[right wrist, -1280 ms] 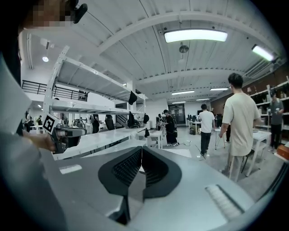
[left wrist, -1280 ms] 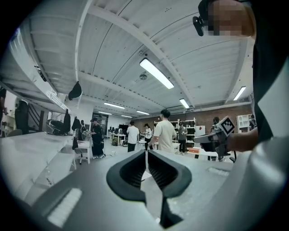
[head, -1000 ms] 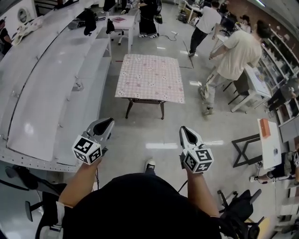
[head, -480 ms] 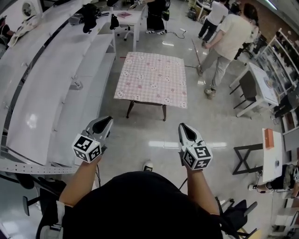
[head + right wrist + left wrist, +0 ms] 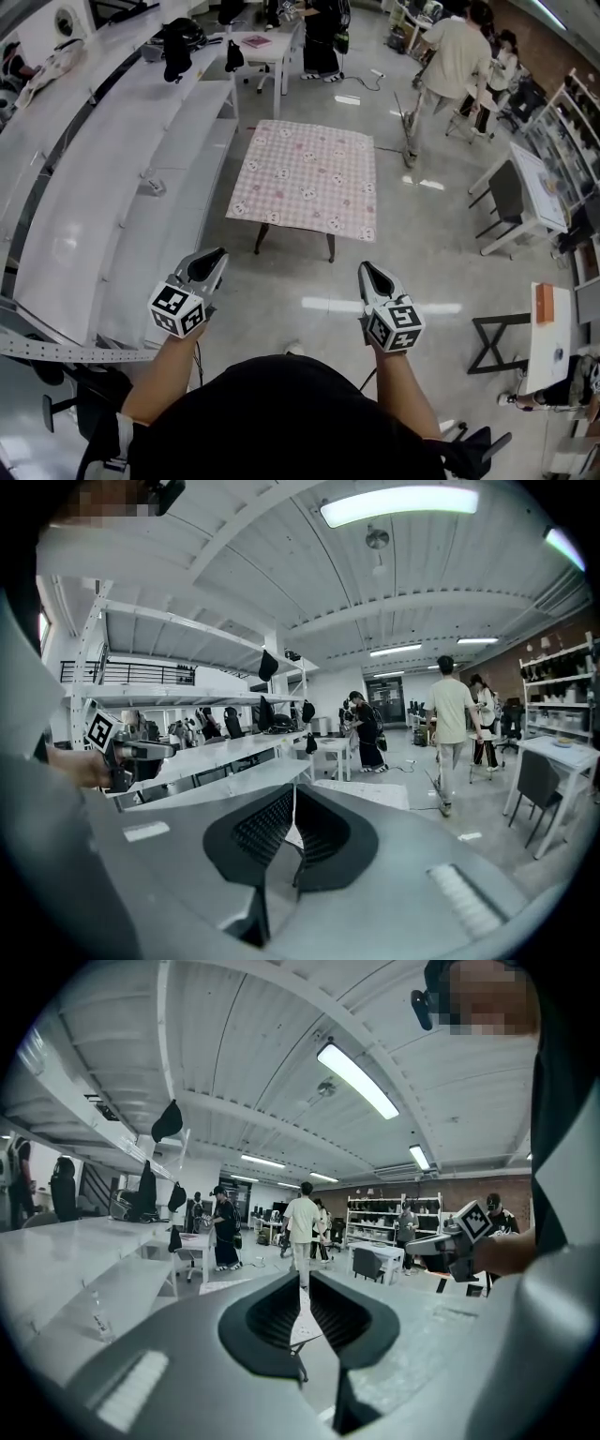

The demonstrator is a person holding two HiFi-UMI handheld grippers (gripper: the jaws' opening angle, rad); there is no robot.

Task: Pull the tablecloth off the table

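Tablecloth (image 5: 305, 176) hides tabletop, only legs (image 5: 330, 247) show; L gripper (image 5: 217, 254), R gripper (image 5: 366, 268) shut.

The tablecloth (image 5: 305, 173) at 12 o'clock drew closer and sat lower in the head view; the person in the beige shirt (image 5: 457, 52) walked from 2 o'clock away toward 1 o'clock.

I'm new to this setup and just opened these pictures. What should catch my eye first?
A pink patterned tablecloth covers a small table in the middle of the floor, straight ahead. In the foreground the left gripper and right gripper are held out, both shut and empty, well short of the table. People stand at the far right.
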